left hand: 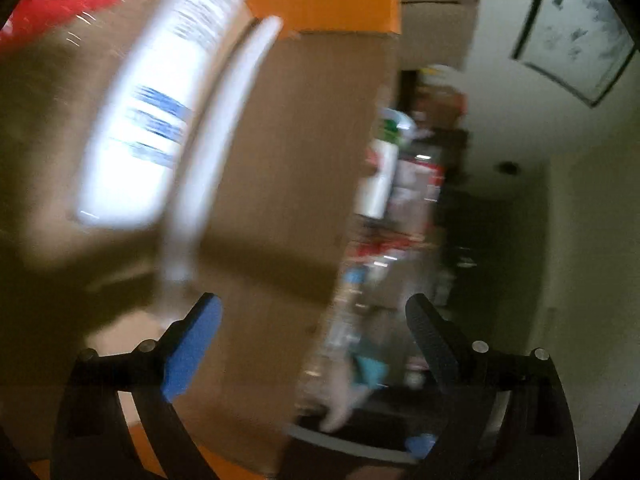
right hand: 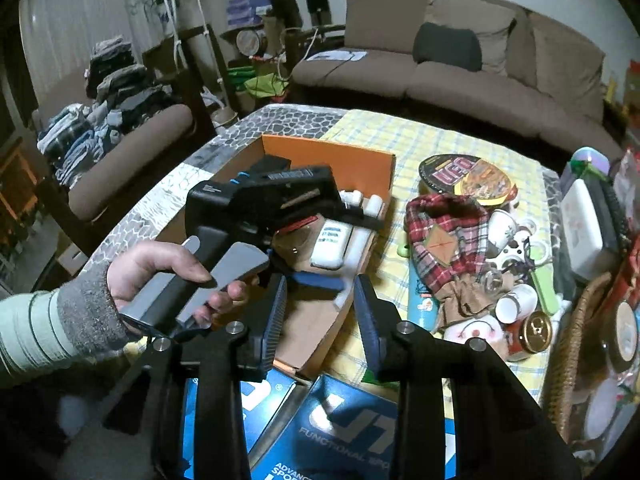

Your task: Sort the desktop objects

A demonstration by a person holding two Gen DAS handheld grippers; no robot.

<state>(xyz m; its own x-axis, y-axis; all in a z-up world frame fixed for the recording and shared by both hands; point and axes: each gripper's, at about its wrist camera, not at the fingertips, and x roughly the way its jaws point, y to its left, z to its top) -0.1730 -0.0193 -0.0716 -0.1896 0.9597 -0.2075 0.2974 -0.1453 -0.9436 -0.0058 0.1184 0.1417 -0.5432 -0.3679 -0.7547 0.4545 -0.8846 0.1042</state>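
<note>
Orange cardboard box [right hand: 352, 164] on table, holding two white tubes [right hand: 332, 242]; left gripper [left hand: 312, 320] jaws wide, empty; right gripper [right hand: 320, 304] part-open, empty; only right view shows one noodle bowl [right hand: 466, 174]

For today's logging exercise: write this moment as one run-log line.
left gripper: open, empty | right gripper: open, empty | white bottle: in orange box

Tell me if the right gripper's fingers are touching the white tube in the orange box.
Apart. The right wrist view shows the right gripper with nothing between its fingers, hanging nearer the camera than the white tube, which lies in the orange box.
</note>
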